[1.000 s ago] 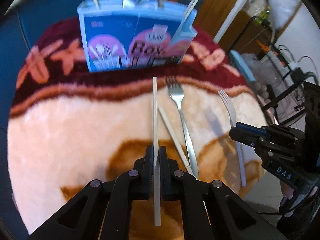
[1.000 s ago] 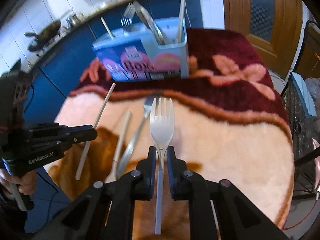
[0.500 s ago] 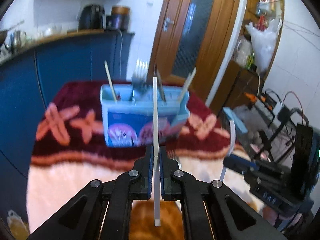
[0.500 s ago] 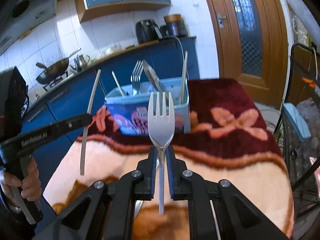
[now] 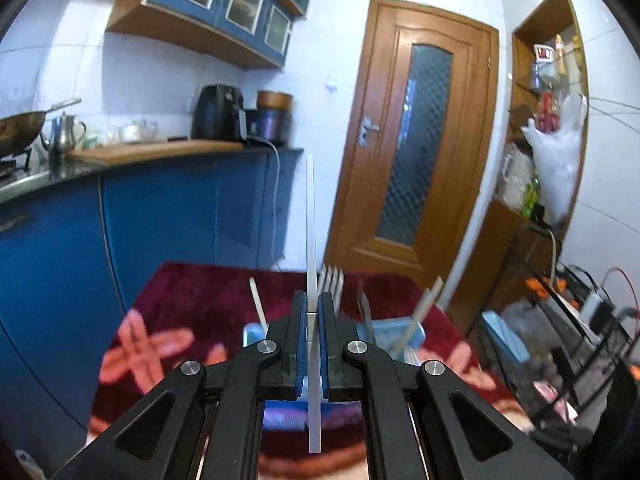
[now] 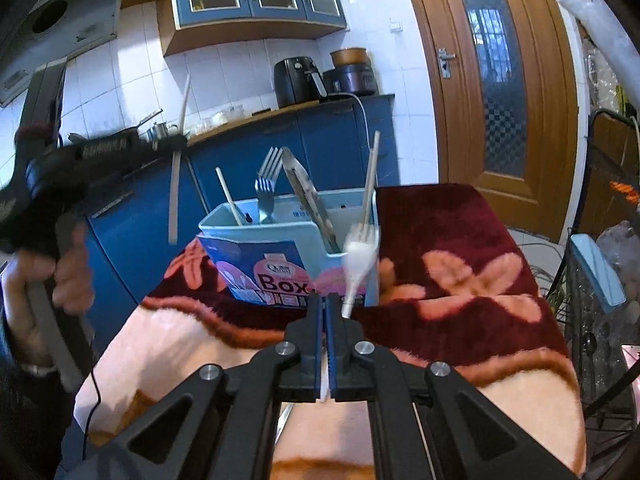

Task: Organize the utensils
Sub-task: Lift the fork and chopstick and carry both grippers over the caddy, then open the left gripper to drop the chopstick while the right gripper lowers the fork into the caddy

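Observation:
My left gripper (image 5: 313,304) is shut on a white chopstick (image 5: 311,224), held upright above the blue utensil box (image 5: 394,334). From the right wrist view the left gripper (image 6: 178,146) and its chopstick (image 6: 176,196) hang high to the left of the box (image 6: 280,248). My right gripper (image 6: 325,304) is shut on the handle of a white plastic fork (image 6: 358,258), which tilts right, its blurred tines in front of the box's right end. The box holds metal forks (image 6: 266,188), tongs (image 6: 304,196) and chopsticks (image 6: 370,184).
The box stands on a table with a dark red and cream fleece cover (image 6: 460,264). Blue kitchen cabinets (image 6: 280,148) lie behind, a wooden door (image 6: 500,92) at the back right, and a wire rack (image 6: 600,280) beside the table's right edge.
Both grippers have risen from the table with their utensils. The left one lifted its chopstick high above the box. The white fork has swung to the right in the right gripper.

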`<act>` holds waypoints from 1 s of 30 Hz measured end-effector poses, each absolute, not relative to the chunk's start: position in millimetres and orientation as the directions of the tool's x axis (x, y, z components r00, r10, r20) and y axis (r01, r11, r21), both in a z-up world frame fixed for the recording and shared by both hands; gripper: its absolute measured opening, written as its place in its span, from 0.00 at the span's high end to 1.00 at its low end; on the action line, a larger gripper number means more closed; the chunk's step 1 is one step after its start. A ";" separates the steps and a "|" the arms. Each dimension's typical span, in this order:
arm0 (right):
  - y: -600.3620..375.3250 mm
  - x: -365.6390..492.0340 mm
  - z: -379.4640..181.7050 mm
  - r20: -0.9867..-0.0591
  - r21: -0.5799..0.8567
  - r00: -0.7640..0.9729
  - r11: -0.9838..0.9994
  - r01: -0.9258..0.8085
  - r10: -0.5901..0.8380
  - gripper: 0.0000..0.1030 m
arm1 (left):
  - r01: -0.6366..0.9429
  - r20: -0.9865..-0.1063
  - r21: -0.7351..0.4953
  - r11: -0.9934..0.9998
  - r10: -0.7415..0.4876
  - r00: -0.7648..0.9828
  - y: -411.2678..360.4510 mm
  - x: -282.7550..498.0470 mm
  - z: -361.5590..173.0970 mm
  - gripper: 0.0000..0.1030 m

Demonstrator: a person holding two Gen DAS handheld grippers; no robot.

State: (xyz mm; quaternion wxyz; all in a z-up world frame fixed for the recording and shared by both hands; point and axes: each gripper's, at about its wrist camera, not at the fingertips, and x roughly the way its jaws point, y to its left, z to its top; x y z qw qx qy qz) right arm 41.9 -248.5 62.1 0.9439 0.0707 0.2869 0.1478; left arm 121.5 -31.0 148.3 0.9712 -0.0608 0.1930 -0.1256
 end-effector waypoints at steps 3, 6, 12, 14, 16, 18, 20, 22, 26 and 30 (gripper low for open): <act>-248.4 46.8 51.7 -0.546 0.223 0.774 0.946 -0.235 0.321 0.97 | 0.206 -0.315 -0.171 0.964 -0.251 0.915 -31.2 135.7 152.8 0.95; -251.4 49.8 42.6 -0.564 0.222 0.763 0.948 -0.229 0.316 0.97 | 0.183 -0.285 -0.170 0.968 -0.226 0.932 -30.7 149.6 150.0 0.95; -263.5 58.6 30.8 -0.589 0.254 0.742 0.945 -0.206 0.320 0.97 | 0.123 -0.275 -0.178 0.976 -0.169 0.946 -28.6 171.4 124.8 0.95; -265.5 61.7 26.8 -0.599 0.262 0.733 0.944 -0.200 0.321 0.97 | 0.119 -0.280 -0.177 0.977 -0.166 0.946 -29.0 175.4 116.1 0.95; -266.4 65.4 23.9 -0.610 0.270 0.723 0.943 -0.195 0.324 0.96 | 0.113 -0.302 -0.168 0.979 -0.160 0.940 -30.0 180.6 106.1 0.95; -266.9 69.4 21.6 -0.622 0.275 0.713 0.943 -0.189 0.324 0.96 | 0.114 -0.329 -0.165 0.980 -0.163 0.930 -30.9 183.5 97.5 0.95; -267.6 73.9 19.9 -0.634 0.269 0.706 0.946 -0.180 0.314 0.94 | 0.112 -0.349 -0.168 0.979 -0.166 0.923 -31.3 184.3 92.9 0.95; -267.5 78.6 18.7 -0.647 0.263 0.698 0.949 -0.174 0.308 0.92 | 0.127 -0.363 -0.179 0.976 -0.185 0.913 -30.7 183.6 89.9 0.95; -269.3 93.3 13.7 -0.679 0.283 0.662 0.946 -0.160 0.315 0.87 | 0.144 -0.378 -0.164 0.976 -0.197 0.904 -32.4 179.1 90.9 0.90; -280.4 116.2 8.6 -0.702 0.344 0.623 0.930 -0.128 0.345 0.85 | 0.156 -0.380 -0.138 0.978 -0.198 0.904 -33.7 171.0 95.8 0.64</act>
